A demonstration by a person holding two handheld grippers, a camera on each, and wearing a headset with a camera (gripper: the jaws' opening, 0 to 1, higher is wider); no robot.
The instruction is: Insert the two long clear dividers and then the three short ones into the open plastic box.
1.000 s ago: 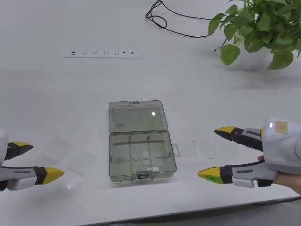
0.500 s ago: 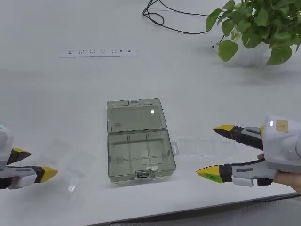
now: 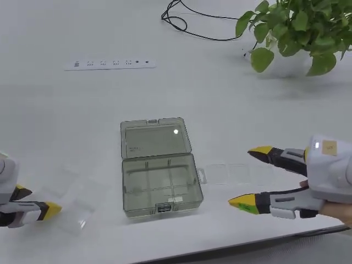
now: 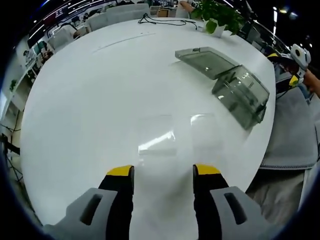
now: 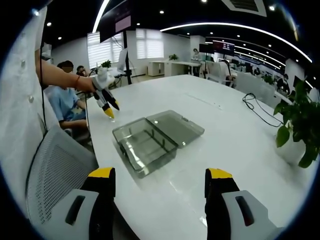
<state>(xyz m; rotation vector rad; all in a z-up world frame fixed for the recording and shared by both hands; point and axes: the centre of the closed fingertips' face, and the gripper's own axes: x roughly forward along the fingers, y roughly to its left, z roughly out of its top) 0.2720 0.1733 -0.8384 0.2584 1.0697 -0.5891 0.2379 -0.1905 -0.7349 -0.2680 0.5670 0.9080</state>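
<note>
Presently the plastic box (image 3: pixel 161 186) sits open near the middle of the white table (image 3: pixel 231 104), close to its near edge, with its lid (image 3: pixel 155 137) laid back flat on the far side and the latch facing the person. Faint lines show through the smoky base; whether these are seated parts cannot be told. One group of clear dividers (image 3: pixel 237 174) lies flat on the table just to the right of the box, in a row running away from its side wall. Further clear dividers (image 4: pixel 157 142) lie flat on the table to the left of the box, well apart from it; which pieces are long and which short cannot be told. The left hand-held gripper (image 3: pixel 37 200) is at the left edge of the head view, low over the table, jaws spread and holding nothing, with the left-hand clear pieces just ahead of its yellow tips. The right hand-held gripper (image 3: pixel 241 176) is to the right of the box, jaws wide apart and empty, its tips either side of the near end of the right-hand row, without contact that can be confirmed. A power strip (image 3: pixel 109 64), a black cable (image 3: pixel 184 26) and a potted plant (image 3: pixel 297 27) stand at the far side of the table.
</note>
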